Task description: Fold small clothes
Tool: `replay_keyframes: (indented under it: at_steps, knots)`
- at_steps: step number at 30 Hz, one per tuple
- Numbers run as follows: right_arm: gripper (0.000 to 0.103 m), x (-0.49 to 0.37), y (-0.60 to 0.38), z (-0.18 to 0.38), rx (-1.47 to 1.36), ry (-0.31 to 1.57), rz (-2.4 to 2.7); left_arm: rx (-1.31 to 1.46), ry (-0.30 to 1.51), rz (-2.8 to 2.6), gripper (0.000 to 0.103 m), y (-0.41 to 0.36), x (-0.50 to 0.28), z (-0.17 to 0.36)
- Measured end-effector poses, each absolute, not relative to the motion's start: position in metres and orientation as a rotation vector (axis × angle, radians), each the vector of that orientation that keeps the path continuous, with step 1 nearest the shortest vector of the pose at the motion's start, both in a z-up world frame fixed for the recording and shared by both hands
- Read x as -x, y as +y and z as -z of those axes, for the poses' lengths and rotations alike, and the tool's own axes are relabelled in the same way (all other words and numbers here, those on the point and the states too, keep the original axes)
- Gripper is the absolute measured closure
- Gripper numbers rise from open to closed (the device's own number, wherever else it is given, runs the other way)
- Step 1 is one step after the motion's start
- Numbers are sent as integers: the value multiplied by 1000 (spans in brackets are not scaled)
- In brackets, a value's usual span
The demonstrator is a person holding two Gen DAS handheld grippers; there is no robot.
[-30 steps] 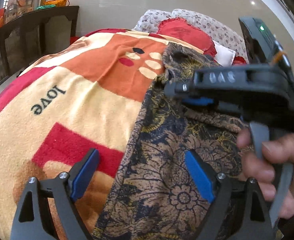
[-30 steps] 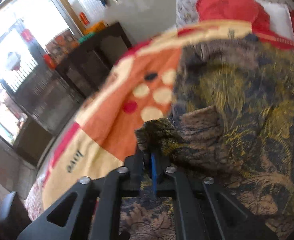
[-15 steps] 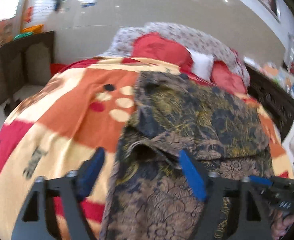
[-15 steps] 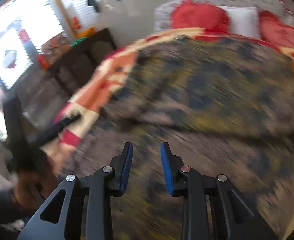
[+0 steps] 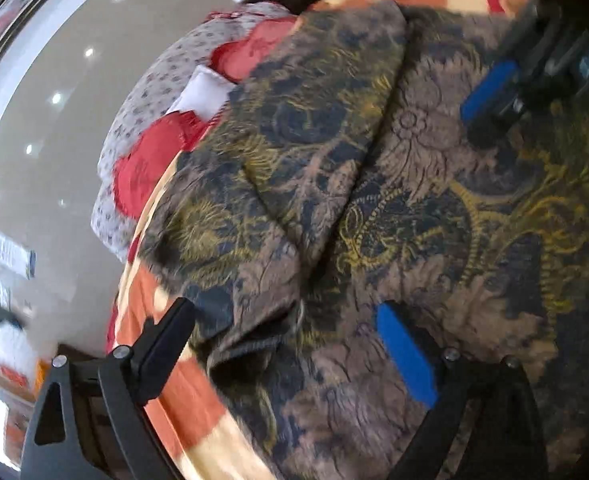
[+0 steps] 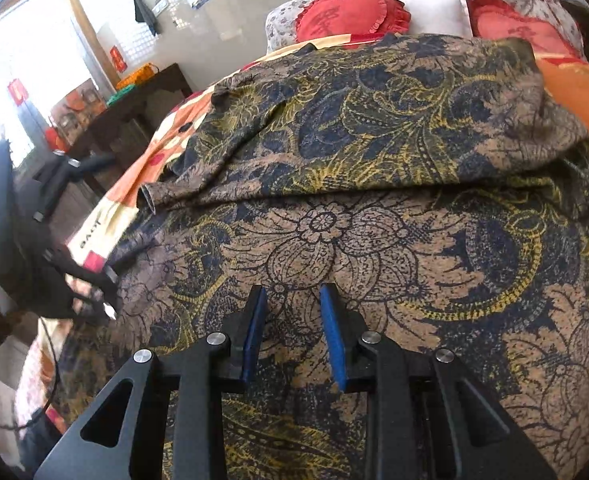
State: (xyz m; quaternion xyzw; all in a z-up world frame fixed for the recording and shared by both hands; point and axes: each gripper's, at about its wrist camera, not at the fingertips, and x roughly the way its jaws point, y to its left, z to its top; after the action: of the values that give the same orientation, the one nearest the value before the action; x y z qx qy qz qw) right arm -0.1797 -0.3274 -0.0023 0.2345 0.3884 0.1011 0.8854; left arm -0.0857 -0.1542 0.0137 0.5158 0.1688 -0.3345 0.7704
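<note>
A brown, navy and yellow floral garment (image 6: pixel 374 184) lies spread on the bed, its far part folded over toward me; it also fills the left wrist view (image 5: pixel 374 208). My right gripper (image 6: pixel 293 300) is open and empty, low over the garment's near part. My left gripper (image 5: pixel 286 320) is open wide and empty, rolled sideways over the garment's edge and a sleeve cuff (image 5: pixel 254 340). The right gripper also shows in the left wrist view (image 5: pixel 506 96). The left gripper shows at the left of the right wrist view (image 6: pixel 54 264).
The garment rests on an orange, red and cream blanket (image 6: pixel 582 88) that covers the bed. Red heart cushions (image 6: pixel 346 16) and a white pillow (image 6: pixel 434 12) lie at the headboard. A dark wooden cabinet (image 6: pixel 134 120) stands to the left by a bright window.
My right gripper let go of the garment's folded edge, opened and drew back to the near part. My left gripper swung right and rolled sideways, still open.
</note>
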Motion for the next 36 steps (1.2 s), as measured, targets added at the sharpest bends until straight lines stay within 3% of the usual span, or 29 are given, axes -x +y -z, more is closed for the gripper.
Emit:
replay_keyframes:
  at_steps: [1, 2, 3, 4, 12, 14, 20, 24, 26, 29, 34, 35, 36]
  knots:
    - [66, 181, -329, 3, -494, 807, -212, -1113, 377, 729, 18, -156, 79, -14]
    - [66, 180, -328, 4, -497, 807, -213, -1101, 400, 724, 46, -157, 71, -15]
    - [66, 181, -329, 4, -499, 807, -213, -1083, 432, 707, 67, -158, 62, -18]
    - [66, 182, -329, 4, -500, 807, -213, -1055, 476, 695, 99, -157, 51, -21]
    - [66, 182, -329, 4, -516, 804, -217, -366, 765, 648, 97, -88, -61, -86]
    - [66, 182, -331, 5, -521, 803, -219, -344, 805, 550, 81, -83, -80, -76]
    - [67, 182, -332, 6, -531, 802, -223, -393, 848, 393, 57, -69, -90, -55]
    - [71, 181, -328, -3, -488, 823, -159, -235, 757, 395, 54, -60, -58, -80]
    - [71, 175, -320, -28, -378, 786, -87, -212, 720, 421, 43, -73, -48, -89]
    - [71, 146, -319, -63, -201, 721, 41, -232, 726, 432, 41, -102, -43, -86]
    - [71, 101, -383, -30, -40, 883, 252, -250, 760, 444, 41, -132, -44, -70]
    - [73, 108, -417, -10, -82, 934, 282, -249, 763, 446, 40, -132, -45, -67]
    - [90, 122, -442, -3, -160, 900, 256, -248, 767, 449, 38, -133, -47, -63]
